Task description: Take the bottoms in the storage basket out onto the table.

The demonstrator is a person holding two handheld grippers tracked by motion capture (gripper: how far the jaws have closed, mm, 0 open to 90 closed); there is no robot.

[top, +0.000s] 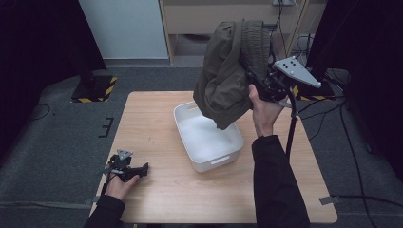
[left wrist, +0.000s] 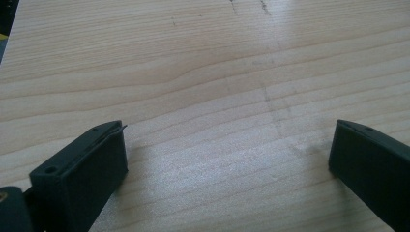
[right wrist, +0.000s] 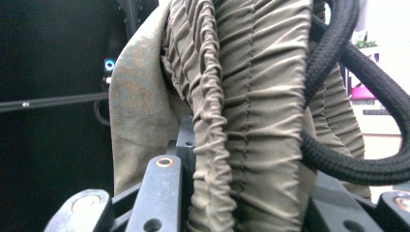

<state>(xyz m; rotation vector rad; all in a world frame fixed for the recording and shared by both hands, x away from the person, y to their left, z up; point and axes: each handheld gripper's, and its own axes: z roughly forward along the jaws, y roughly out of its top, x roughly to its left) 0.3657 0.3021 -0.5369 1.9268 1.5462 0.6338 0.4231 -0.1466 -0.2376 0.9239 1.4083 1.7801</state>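
A white rectangular plastic tub (top: 209, 142) sits right of centre on the pale wooden worktop (top: 152, 137), its long axis running from far left to near right. Above its far end hangs an olive-green garment with a ribbed elastic band (top: 228, 71), long axis vertical, band uppermost, clenched in the raised right gripper (top: 259, 83), whose jaws pinch that band (right wrist: 251, 116) beside a braided black cable (right wrist: 348, 121). The left gripper (top: 138, 170) rests at the near left corner, jaws spread wide over bare wood (left wrist: 217, 96).

- High view: fixed overhead, facing forward and down over whole bench (top: 157, 142).
- Left gripper view: very near bench, low angle along wood grain; shares bench with high view.
- Right gripper view: close-up on olive garment (right wrist: 251, 96), also in high view.
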